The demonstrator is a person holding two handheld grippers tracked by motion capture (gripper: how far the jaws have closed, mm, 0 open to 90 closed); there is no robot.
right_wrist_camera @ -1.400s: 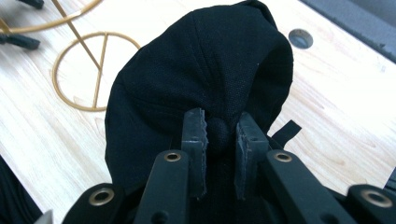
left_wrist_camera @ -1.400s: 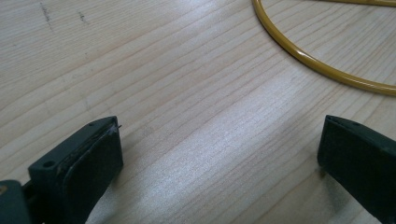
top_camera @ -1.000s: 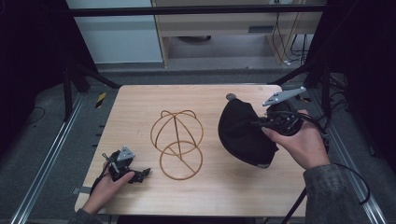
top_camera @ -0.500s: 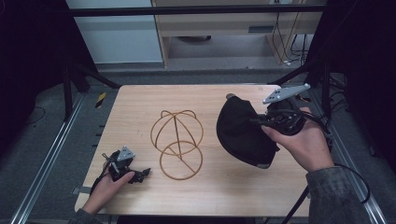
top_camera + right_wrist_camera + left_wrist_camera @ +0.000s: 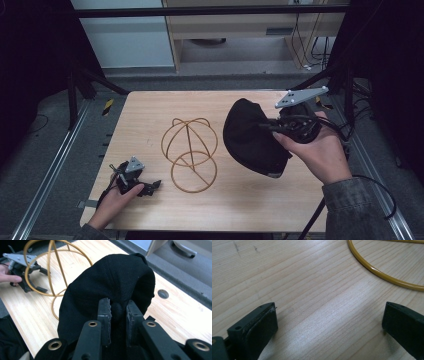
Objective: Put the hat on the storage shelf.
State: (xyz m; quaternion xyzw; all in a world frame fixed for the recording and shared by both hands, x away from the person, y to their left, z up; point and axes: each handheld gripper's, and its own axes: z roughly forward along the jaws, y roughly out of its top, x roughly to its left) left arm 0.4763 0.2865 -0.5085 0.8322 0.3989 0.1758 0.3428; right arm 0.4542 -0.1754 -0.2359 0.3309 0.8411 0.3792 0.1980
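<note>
in the high view the right claw (image 5: 270, 129) sits at the right side of the wooden tabletop (image 5: 150, 120), held in the person's right hand (image 5: 320, 150), with its grey three-cornered plate on top. a black cap (image 5: 250, 137) hangs from it, bunched against the claw's tip and drooping down and to the left of it, its lower edge close over the tabletop; whether it touches the wood i cannot tell. to the left of the cap, apart from it, stands a yellow wire stand (image 5: 189, 152), a round base ring with arched hoops above. at the near left corner the left claw (image 5: 150, 187) rests low on the tabletop in the left hand (image 5: 112, 200), just beside the stand's base ring and well apart from the cap.

in the left gripper view the left claw (image 5: 329, 327) stands wide apart with nothing but bare tabletop between its jaws. a curve of the wire stand's base ring (image 5: 382, 275) lies ahead of it, beyond the jaw tips.

in the right gripper view the right claw (image 5: 117, 315) is clamped on a fold of the black cap (image 5: 107, 287), the cloth pinched between the two pads and the rest of the cap swelling up ahead of the jaws. beyond it are the wire stand (image 5: 53, 260) and, farther off, the left claw (image 5: 37, 280).
</note>
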